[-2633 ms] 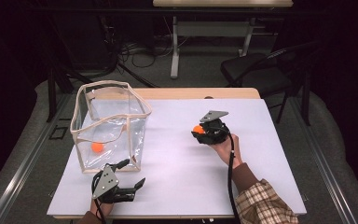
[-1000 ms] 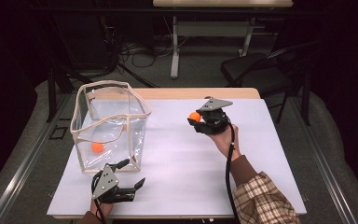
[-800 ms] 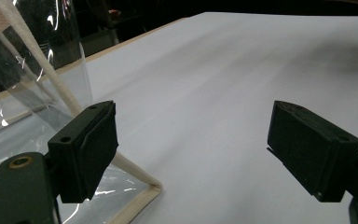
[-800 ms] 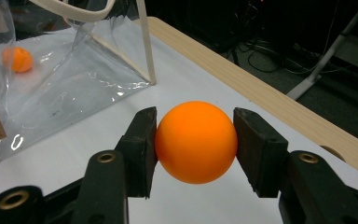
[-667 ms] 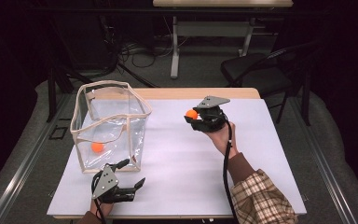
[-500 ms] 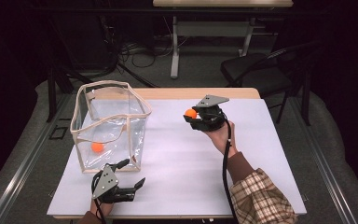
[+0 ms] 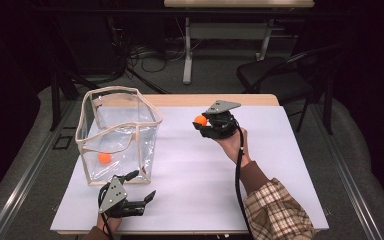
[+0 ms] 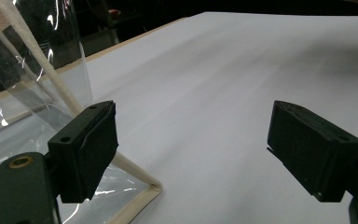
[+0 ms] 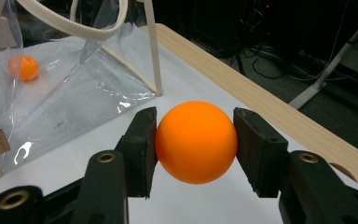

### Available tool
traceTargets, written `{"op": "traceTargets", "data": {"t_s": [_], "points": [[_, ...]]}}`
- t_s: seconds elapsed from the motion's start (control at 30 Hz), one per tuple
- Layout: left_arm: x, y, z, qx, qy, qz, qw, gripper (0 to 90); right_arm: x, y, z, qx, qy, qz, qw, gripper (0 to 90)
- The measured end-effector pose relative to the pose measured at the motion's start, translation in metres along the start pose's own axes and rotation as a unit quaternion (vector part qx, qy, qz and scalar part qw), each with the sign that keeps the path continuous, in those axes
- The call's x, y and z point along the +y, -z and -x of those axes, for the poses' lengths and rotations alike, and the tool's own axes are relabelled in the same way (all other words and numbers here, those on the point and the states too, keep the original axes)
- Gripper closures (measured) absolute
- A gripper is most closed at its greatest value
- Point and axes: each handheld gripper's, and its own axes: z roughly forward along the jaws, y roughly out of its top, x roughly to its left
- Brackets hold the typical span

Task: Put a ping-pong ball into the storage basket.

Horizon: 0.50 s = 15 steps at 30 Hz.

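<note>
Right gripper is raised off the table, jaws clamped on a small orange ball. Left gripper sits low near the front edge, probably resting, jaws spread wide.

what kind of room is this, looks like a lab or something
Probably a lab or workshop set up for recording, not a home. Loose cables lie on the grey floor behind the white-topped table, beside a black chair and another table's metal legs, all against dark surroundings.

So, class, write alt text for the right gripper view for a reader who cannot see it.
An orange ball is clamped between the right gripper's two black jaws above a white table. Behind, to the left, a clear bag with cream trim holds a second orange ball.
</note>
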Motion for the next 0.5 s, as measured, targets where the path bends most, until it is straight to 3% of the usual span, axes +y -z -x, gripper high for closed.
{"op": "traceTargets", "data": {"t_s": [0.5], "points": [[0.0000, 0.0000, 0.0001, -0.001, 0.000, 0.000, 1.0000, 15.9, 0.0105, -0.0046, -0.0042, 0.006, 0.003, 0.006, 1.0000, 51.2]]}}
